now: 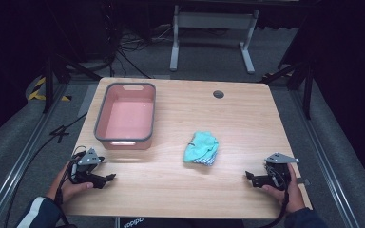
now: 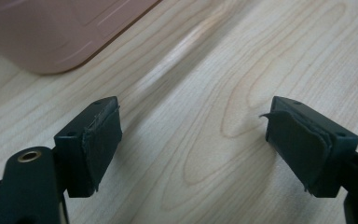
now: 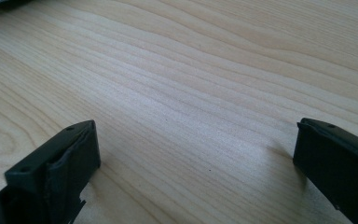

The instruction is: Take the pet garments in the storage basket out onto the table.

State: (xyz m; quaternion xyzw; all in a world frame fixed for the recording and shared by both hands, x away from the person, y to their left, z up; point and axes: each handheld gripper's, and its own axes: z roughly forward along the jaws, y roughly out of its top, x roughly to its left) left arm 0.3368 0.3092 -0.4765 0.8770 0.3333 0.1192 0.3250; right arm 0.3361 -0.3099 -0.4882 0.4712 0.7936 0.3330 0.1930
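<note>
Turquoise crumpled cloth [image 1: 201, 148] lies mid-table, at two o'clock from your left gripper [image 1: 108, 178] and ten o'clock from your right gripper [image 1: 248, 176]. Both hands rest low at the wooden table's [image 1: 247, 114] near edge, jaws apart and empty, pointing inward.

**Both grippers low, jaws apart**

Left gripper [image 1: 108, 179], held in the left hand [image 1: 71, 186], sits near the table's [image 1: 247, 114] near-left corner, jaws wide with nothing between. Right gripper [image 1: 250, 177], in the right hand [image 1: 287, 187], sits near the near-right corner, jaws likewise spread, nothing gripped.
</note>
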